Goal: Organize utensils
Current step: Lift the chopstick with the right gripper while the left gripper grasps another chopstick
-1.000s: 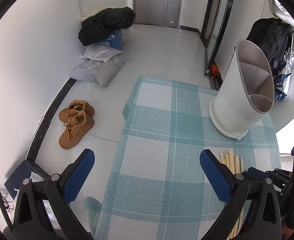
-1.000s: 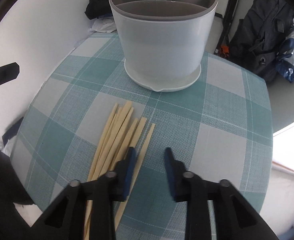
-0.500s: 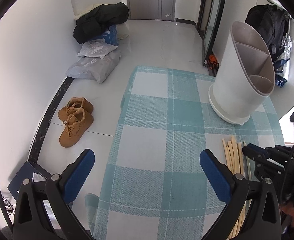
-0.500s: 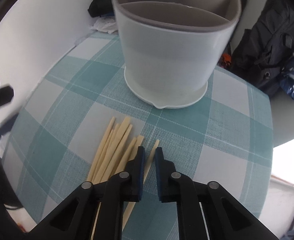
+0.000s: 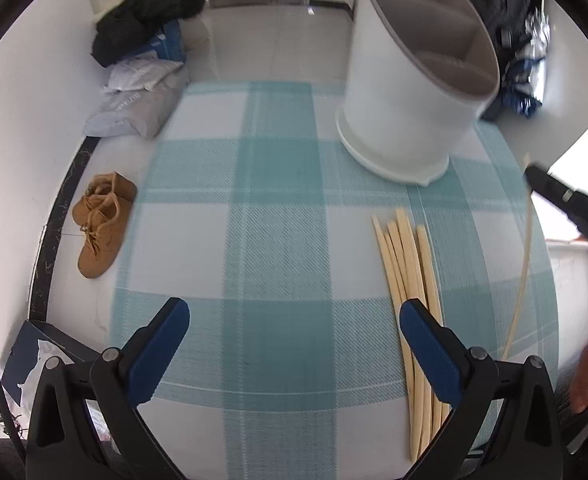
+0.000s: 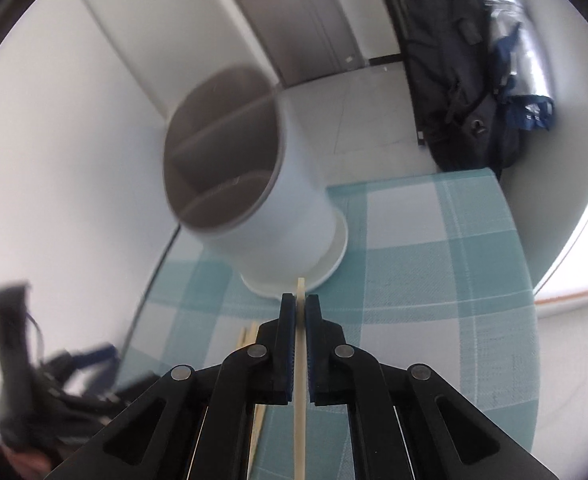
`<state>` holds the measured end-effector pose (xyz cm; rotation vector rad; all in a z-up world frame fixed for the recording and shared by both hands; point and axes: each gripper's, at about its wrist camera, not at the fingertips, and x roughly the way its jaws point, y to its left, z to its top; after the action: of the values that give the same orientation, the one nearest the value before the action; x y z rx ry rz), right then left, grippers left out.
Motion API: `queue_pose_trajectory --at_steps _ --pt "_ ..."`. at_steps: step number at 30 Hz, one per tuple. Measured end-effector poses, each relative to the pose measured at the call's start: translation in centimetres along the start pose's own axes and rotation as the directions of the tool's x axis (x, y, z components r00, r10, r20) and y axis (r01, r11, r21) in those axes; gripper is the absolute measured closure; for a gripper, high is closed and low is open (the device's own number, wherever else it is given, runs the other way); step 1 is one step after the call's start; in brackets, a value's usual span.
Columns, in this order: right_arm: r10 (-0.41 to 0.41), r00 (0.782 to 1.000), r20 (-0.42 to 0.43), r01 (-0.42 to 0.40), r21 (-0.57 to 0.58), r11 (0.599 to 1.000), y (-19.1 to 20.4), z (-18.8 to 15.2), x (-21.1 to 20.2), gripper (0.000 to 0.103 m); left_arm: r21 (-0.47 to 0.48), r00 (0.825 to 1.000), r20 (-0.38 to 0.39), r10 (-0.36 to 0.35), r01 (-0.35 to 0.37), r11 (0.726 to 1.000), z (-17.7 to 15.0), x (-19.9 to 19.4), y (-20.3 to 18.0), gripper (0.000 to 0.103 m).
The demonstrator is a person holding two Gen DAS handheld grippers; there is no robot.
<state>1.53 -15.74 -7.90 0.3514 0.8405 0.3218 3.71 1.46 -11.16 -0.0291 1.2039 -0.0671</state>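
1. the right hand-held gripper (image 6: 300, 300) is pressed together on a single chopstick (image 6: 299, 380), which runs back between its blue pads, with only a short tip poking out ahead of them.
2. the white utensil holder (image 6: 278, 216) stands on the checked worktop (image 6: 434, 280) ahead of that gripper and a little to its left, its divided openings in view; the compartments look empty.
3. the left hand-held gripper (image 5: 294, 344) is spread wide with nothing between its pads; the remaining chopsticks (image 5: 410, 280) lie in a loose bundle on the worktop, just beside its right finger.
4. in the left wrist view the lifted chopstick (image 5: 524, 264) hangs thin and pale off the right hand-held gripper (image 5: 534, 176), clear of the cloth.
5. handling, as a judgement: the stick is light, stiff and smooth, so it may pivot or slip in a pinch this near one end; a hold closer to the middle would steady it for dropping it end first into a compartment.
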Motion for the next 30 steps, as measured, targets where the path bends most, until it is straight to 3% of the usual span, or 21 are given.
queue_pose_trajectory --at_steps 7,11,19,30 --pt "0.012 0.998 0.068 -0.016 0.060 0.998 -1.8 0.8 -2.1 0.099 0.013 0.997 -0.073 0.004 -0.003 1.000 -0.2 1.4 -1.1 0.002" --pt "0.024 0.994 0.102 -0.031 0.063 0.998 -1.9 0.5 -4.0 0.099 0.038 0.992 -0.117 0.056 -0.052 0.998 -0.5 2.6 -1.6 0.001" --pt "0.024 0.992 0.123 -0.032 0.065 0.997 -1.7 0.5 -4.4 0.099 -0.034 0.989 -0.144 0.018 -0.023 0.999 -0.1 2.9 -0.7 0.002" --pt "0.043 0.991 0.130 -0.050 0.054 0.997 -1.5 0.6 -4.8 0.099 0.007 0.987 -0.148 0.060 -0.060 0.998 0.0 3.3 -1.5 0.002"
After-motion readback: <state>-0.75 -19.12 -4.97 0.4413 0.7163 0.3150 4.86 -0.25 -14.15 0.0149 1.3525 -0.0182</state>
